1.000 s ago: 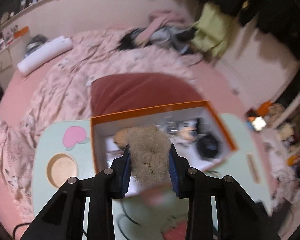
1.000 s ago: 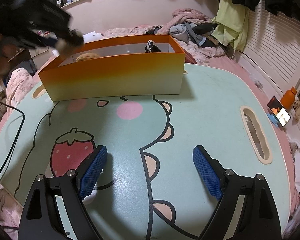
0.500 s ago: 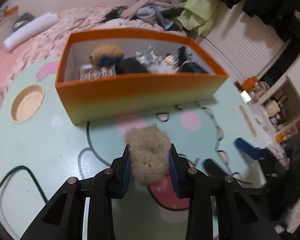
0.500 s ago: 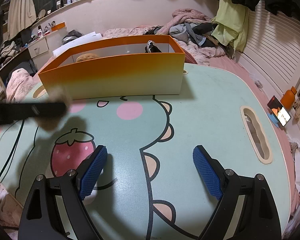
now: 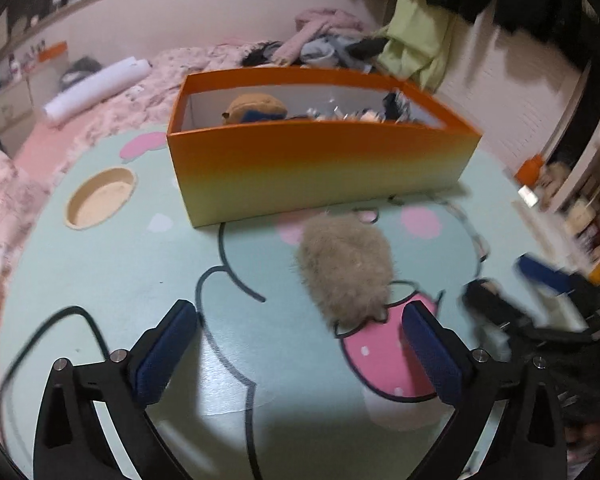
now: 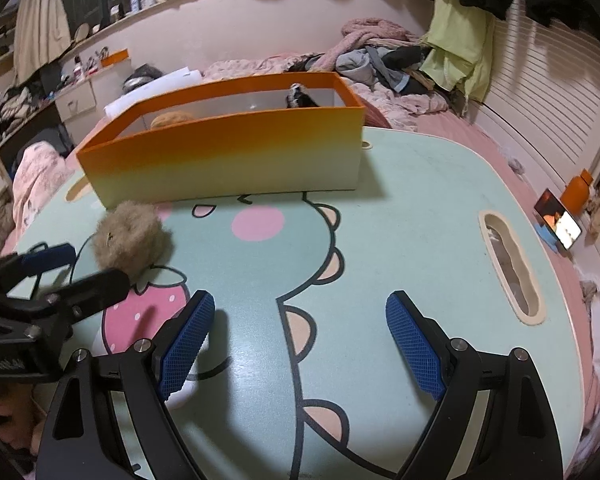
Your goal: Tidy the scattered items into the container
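Note:
A beige fluffy puff [image 5: 346, 268] lies on the mint cartoon-print table [image 5: 100, 272], in front of the orange box [image 5: 320, 160]. My left gripper [image 5: 300, 312] hovers just behind the puff. Its jaws are opening and stand wide, and neither pad touches the puff, which sits ahead toward the right finger. The box holds a tan plush item [image 5: 256, 106] and several dark small things. In the right wrist view the puff [image 6: 130, 236] rests near the box's [image 6: 220, 160] left front corner, with the left gripper [image 6: 80, 270] beside it. My right gripper [image 6: 300, 304] is open over bare table.
A round recess [image 5: 100, 198] is set into the table left of the box, and a long slot [image 6: 510, 264] near its right edge. A black cable [image 5: 60, 320] trails at the front left. A phone [image 6: 558, 224] and an orange bottle [image 6: 578, 196] stand beyond the table's right edge.
The left gripper came down from above the box to the table in front of it, then opened and let the puff go. The right gripper has not moved.

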